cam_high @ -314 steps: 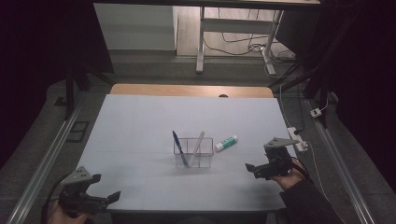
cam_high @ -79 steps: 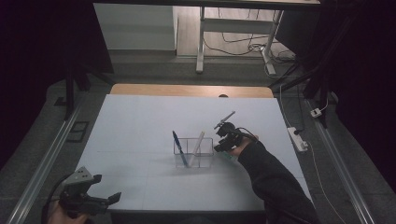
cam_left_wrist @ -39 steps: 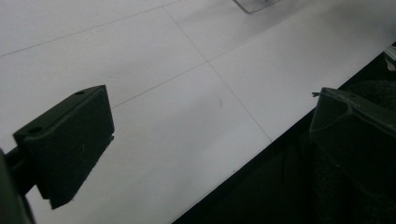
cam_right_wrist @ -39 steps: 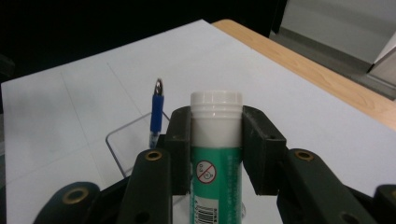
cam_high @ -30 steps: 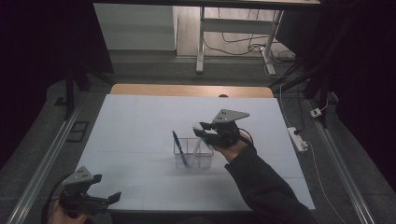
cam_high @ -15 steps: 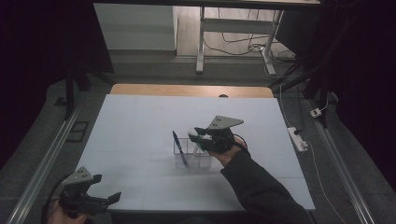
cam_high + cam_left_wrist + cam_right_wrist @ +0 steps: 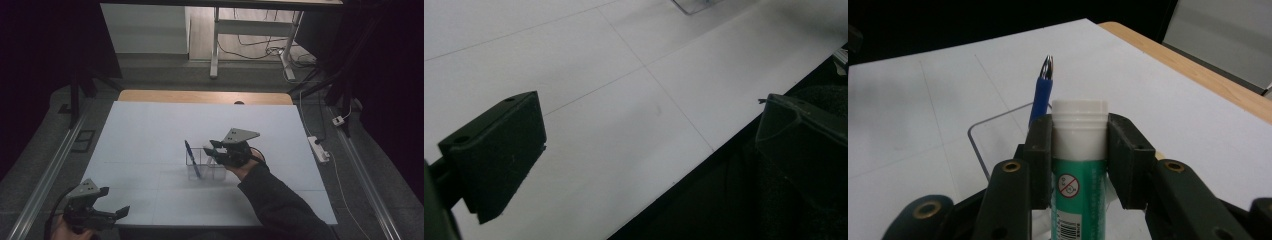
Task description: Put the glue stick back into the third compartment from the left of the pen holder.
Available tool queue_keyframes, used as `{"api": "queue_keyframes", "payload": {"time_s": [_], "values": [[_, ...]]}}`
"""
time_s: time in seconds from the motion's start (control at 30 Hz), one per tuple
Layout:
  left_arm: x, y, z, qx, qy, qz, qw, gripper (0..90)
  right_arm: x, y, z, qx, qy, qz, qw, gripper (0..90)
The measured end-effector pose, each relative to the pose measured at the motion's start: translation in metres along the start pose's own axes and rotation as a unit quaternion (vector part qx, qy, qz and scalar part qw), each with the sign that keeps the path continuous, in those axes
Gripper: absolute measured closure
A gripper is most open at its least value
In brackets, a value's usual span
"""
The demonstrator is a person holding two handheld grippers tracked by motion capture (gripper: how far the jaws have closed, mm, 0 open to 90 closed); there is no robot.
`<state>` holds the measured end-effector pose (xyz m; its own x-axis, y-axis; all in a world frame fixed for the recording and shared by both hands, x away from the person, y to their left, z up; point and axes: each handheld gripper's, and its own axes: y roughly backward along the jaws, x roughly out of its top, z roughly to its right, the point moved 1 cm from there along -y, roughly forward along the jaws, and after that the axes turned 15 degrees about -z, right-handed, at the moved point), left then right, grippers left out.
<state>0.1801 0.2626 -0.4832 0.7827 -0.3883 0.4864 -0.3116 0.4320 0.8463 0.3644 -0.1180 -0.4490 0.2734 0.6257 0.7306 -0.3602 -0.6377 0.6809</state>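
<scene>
Tube (image 7: 1079, 170), green-bodied with a white cap, sits clamped between the two black jaws of the right hand-held gripper (image 7: 1079, 150); the pads press on its neck just under the cap, and the cap end juts out beyond the jaw tips. In the high view this right hand-held gripper (image 7: 216, 148) hangs right at the clear holder (image 7: 204, 163), over its right-hand part, with the grey three-cornered plate on top and the person's dark sleeve (image 7: 280, 205) running back to the lower edge. Just beyond the tube's cap, in the right gripper view, a blue pen (image 7: 1042, 92) stands tilted in the holder (image 7: 998, 130), its tip up; whether the tube touches the holder's rim I cannot tell. The holder rests on the white desk (image 7: 150, 130), near its middle.

Well apart from all this, the left hand-held gripper (image 7: 112, 214) rests low at the near left edge of the desk. Its jaws stand wide, with nothing between them but bare desk (image 7: 589, 130) and the dark drop past the desk's edge.
</scene>
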Motion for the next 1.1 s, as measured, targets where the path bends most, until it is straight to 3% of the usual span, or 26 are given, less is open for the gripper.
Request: {"api": "queue_keyframes", "payload": {"time_s": [0.17, 0.5, 0.77, 0.93, 1.1], "values": [[0.000, 0.000, 0.000, -0.001, -0.001, 0.000, 1.0000, 0.2, -0.002, -0.001, -0.002, -0.002, 0.005, -0.010, 0.9999, 64.0], [0.000, 0.000, 0.000, 0.000, -0.001, -0.001, 1.0000, 0.1, 0.001, 0.001, -0.003, 0.001, 0.006, -0.012, 0.9999, 52.5], [0.000, 0.000, 0.000, 0.000, -0.001, 0.000, 1.0000, 0.1, 0.007, 0.009, -0.003, -0.004, 0.006, -0.013, 0.9999, 40.0], [0.000, 0.000, 0.000, -0.001, 0.001, 0.001, 1.0000, 0.1, 0.009, 0.013, 0.000, 0.009, -0.010, -0.023, 0.9996, 29.3], [0.000, 0.000, 0.000, -0.002, 0.001, 0.002, 1.0000, 0.0, 0.010, 0.021, -0.001, -0.002, -0.016, -0.027, 0.9995, 20.3]]}}
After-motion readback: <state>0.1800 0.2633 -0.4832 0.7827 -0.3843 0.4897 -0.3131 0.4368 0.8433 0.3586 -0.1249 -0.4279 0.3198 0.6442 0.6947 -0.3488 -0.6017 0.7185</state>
